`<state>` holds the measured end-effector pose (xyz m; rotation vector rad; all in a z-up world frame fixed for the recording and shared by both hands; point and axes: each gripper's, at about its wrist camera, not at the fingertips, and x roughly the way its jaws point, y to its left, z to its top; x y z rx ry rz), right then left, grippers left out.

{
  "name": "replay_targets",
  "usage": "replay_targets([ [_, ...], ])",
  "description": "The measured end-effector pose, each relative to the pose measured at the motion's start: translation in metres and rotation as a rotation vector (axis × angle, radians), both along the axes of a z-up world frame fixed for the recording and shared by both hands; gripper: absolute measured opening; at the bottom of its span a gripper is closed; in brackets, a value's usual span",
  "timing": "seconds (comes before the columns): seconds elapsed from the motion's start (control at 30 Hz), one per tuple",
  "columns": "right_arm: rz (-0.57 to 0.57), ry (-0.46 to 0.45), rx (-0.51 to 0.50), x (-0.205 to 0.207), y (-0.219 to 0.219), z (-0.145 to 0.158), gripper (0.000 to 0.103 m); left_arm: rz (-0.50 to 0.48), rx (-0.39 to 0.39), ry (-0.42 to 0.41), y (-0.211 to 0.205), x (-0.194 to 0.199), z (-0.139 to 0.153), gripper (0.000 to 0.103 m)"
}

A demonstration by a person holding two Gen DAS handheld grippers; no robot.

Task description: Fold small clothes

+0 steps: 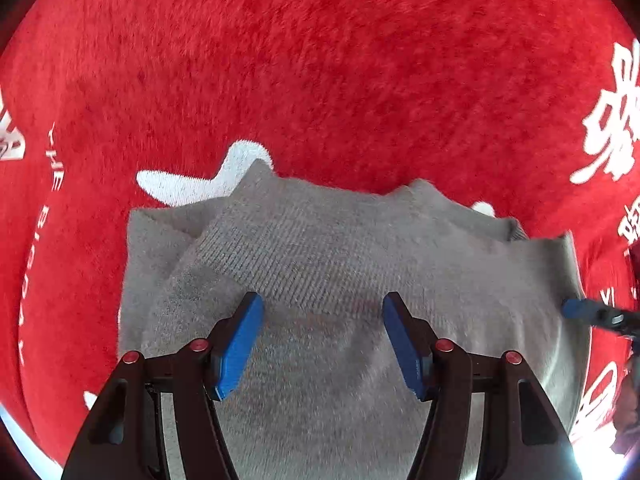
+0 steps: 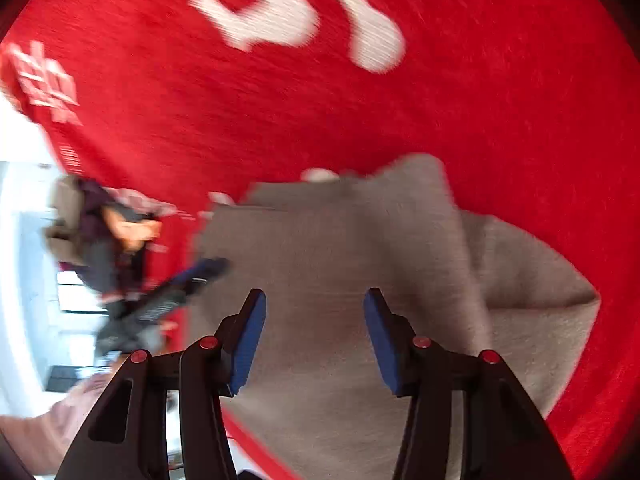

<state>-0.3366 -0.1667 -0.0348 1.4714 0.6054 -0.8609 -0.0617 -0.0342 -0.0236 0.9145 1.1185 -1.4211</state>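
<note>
A small grey knitted garment [image 1: 332, 264] lies partly folded on a red carpet [image 1: 320, 60]. My left gripper [image 1: 322, 306] is open and empty just above the garment's middle, its blue pads [image 1: 240, 348] apart. The right gripper's blue tip [image 1: 576, 308] shows at the garment's right edge. In the right wrist view the same grey garment [image 2: 340, 248] lies below my right gripper [image 2: 314, 302], which is open and empty, with a folded flap [image 2: 536, 296] to its right. The left gripper [image 2: 204, 270] shows blurred at the garment's left edge.
The red carpet [image 2: 480, 120] carries large white characters [image 2: 300, 8] and white lettering [image 1: 612, 120]. A white floor [image 2: 24, 240] borders the carpet at the left. The person's hand [image 2: 132, 232] and sleeve show there, blurred.
</note>
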Motion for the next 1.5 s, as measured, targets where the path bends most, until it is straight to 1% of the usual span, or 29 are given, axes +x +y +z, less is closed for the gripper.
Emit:
replay_targets([
  [0.03, -0.013, 0.055, 0.012, -0.005, 0.000, -0.006, 0.055, 0.000, -0.005, 0.000, -0.001, 0.000, -0.001, 0.064],
  [0.07, -0.038, 0.114, 0.014, -0.013, 0.000, -0.009, 0.051, -0.007, -0.008, -0.003, -0.001, -0.001, -0.002, 0.064],
  [0.1, -0.067, 0.143, 0.001, -0.024, 0.000, -0.010, 0.044, -0.019, -0.008, -0.006, -0.001, -0.001, -0.002, 0.064],
  [0.13, -0.097, 0.143, -0.013, -0.037, 0.001, -0.010, 0.039, -0.031, -0.008, -0.010, -0.002, -0.001, -0.003, 0.064],
  [0.17, -0.112, 0.166, -0.017, -0.044, 0.003, -0.009, 0.040, -0.041, -0.008, -0.011, -0.002, -0.001, -0.003, 0.064],
  [0.23, -0.135, 0.291, -0.008, -0.057, 0.007, -0.005, 0.046, -0.050, -0.004, -0.013, -0.002, 0.001, 0.000, 0.064],
  [0.27, -0.151, 0.312, 0.005, -0.065, 0.010, -0.004, 0.046, -0.048, -0.002, -0.018, -0.002, -0.002, -0.001, 0.064],
  [0.33, -0.191, 0.266, 0.011, -0.077, 0.019, 0.003, 0.047, -0.033, -0.007, -0.037, 0.000, 0.003, 0.008, 0.064],
  [0.4, -0.194, 0.245, -0.005, -0.084, 0.032, 0.013, 0.048, -0.028, -0.002, -0.051, 0.005, 0.010, 0.016, 0.064],
  [0.5, -0.193, 0.205, -0.011, -0.084, 0.054, 0.024, 0.050, -0.024, 0.026, -0.046, 0.013, 0.019, 0.022, 0.064],
  [0.63, -0.185, 0.150, -0.005, -0.072, 0.086, 0.033, 0.052, 0.010, 0.057, -0.032, 0.040, 0.038, 0.033, 0.064],
  [0.73, -0.164, 0.142, 0.005, -0.047, 0.102, 0.041, 0.052, 0.051, 0.086, -0.021, 0.062, 0.059, 0.039, 0.064],
  [0.83, -0.175, 0.076, 0.009, -0.036, 0.121, 0.045, 0.052, 0.073, 0.107, -0.017, 0.080, 0.073, 0.043, 0.064],
  [0.93, -0.180, -0.014, 0.012, -0.030, 0.138, 0.047, 0.053, 0.103, 0.126, 0.027, 0.091, 0.091, 0.045, 0.064],
  [1.0, -0.165, -0.083, 0.042, -0.015, 0.150, 0.042, 0.055, 0.117, 0.146, 0.079, 0.095, 0.103, 0.041, 0.064],
  [1.03, -0.161, -0.099, 0.054, -0.015, 0.157, 0.041, 0.055, 0.117, 0.154, 0.097, 0.099, 0.106, 0.039, 0.064],
  [1.1, -0.155, -0.147, 0.097, 0.002, 0.167, 0.031, 0.056, 0.103, 0.172, 0.135, 0.104, 0.111, 0.035, 0.064],
  [1.17, -0.165, -0.183, 0.138, 0.016, 0.180, 0.020, 0.056, 0.063, 0.194, 0.157, 0.110, 0.113, 0.028, 0.064],
  [1.23, -0.203, -0.218, 0.173, 0.026, 0.193, 0.010, 0.056, 0.016, 0.211, 0.180, 0.115, 0.113, 0.023, 0.064],
  [1.27, -0.236, -0.232, 0.189, 0.032, 0.200, 0.003, 0.056, -0.002, 0.212, 0.190, 0.116, 0.113, 0.021, 0.064],
  [1.43, -0.411, -0.239, 0.214, 0.036, 0.233, -0.020, 0.056, -0.116, 0.233, 0.227, 0.116, 0.109, 0.011, 0.064],
  [1.5, -0.512, -0.247, 0.203, 0.032, 0.244, -0.026, 0.056, -0.143, 0.247, 0.254, 0.111, 0.109, 0.007, 0.064],
])
